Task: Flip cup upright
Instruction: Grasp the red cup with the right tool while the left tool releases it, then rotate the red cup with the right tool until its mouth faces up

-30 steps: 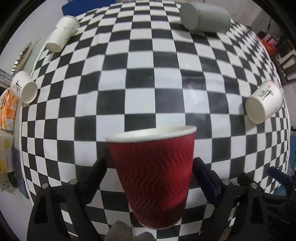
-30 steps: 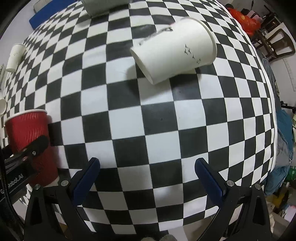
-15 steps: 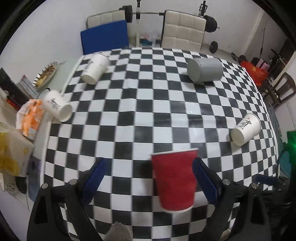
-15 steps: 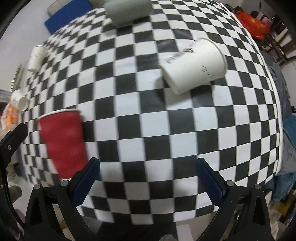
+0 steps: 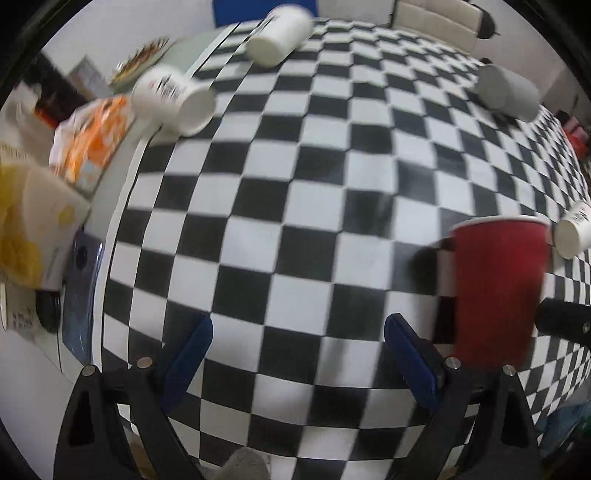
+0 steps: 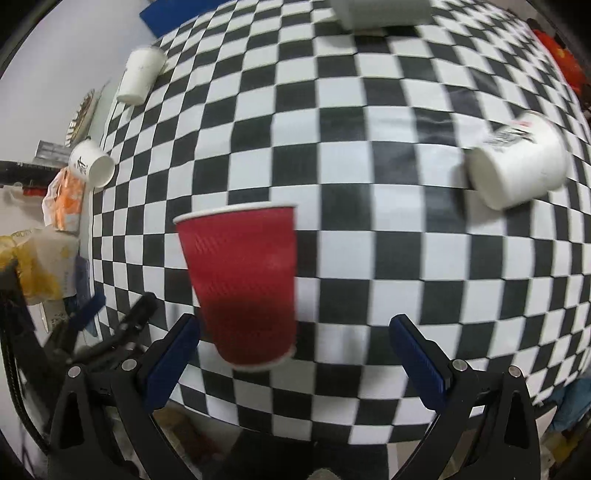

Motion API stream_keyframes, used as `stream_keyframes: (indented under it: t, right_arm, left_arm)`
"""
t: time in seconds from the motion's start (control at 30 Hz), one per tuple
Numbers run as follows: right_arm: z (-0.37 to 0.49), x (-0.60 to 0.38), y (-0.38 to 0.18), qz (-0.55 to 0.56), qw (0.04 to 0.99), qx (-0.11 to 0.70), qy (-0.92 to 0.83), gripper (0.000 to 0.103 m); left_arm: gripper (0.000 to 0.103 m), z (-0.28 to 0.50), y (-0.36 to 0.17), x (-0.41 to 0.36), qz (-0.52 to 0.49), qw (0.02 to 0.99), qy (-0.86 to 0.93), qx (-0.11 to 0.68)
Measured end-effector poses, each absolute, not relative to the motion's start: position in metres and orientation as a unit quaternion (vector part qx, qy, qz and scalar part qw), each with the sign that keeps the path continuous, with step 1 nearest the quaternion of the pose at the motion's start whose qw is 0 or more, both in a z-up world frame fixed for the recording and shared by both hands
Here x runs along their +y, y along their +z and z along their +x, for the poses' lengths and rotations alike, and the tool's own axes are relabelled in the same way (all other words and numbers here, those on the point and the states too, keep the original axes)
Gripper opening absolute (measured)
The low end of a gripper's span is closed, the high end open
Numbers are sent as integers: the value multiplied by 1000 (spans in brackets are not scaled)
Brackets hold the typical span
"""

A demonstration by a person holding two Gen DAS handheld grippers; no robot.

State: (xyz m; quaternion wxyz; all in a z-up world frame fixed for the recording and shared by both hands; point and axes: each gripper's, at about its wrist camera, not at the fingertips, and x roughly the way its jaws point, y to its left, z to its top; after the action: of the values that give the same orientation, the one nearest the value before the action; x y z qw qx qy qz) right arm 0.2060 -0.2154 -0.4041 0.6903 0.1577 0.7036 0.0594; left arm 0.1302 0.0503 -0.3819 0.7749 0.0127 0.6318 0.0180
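Note:
A red ribbed paper cup (image 5: 495, 291) stands upright on the checkered table (image 5: 295, 206), to the right of my left gripper (image 5: 295, 354), which is open and empty. In the right wrist view the red cup (image 6: 240, 284) stands near the table's front edge, just right of the left finger. My right gripper (image 6: 295, 350) is open and empty. White paper cups lie on their sides: one at the right (image 6: 517, 162), two at the far left (image 5: 173, 99) (image 5: 277, 33). A grey cup (image 5: 506, 92) lies at the back right.
Left of the table sit an orange snack packet (image 5: 92, 136), a yellow bag (image 5: 26, 229) and a plate (image 5: 140, 62). A blue chair and a white chair stand behind the table. The left gripper's arm (image 6: 110, 332) shows at the lower left of the right wrist view.
My left gripper has let go of the red cup, pulled back and swung left, so the cup now stands outside its fingers. My right gripper has swung left toward the red cup.

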Motion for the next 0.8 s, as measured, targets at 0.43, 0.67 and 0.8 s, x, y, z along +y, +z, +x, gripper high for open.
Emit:
stream_keyframes:
  t: [0.43,0.67,0.8]
  right_arm:
    - [249,-142,-448,143,629,759,87,93]
    - [248,-128,-454,122,619,771,85,87]
    - [248,-120,-452,124,627,764,86,81]
  left_arm:
    - [95,147,-402,59,10,762,12,647]
    - [95,154,-401,57,7,762,7,648]
    - [95,153,-400,60,6,761,5,648]
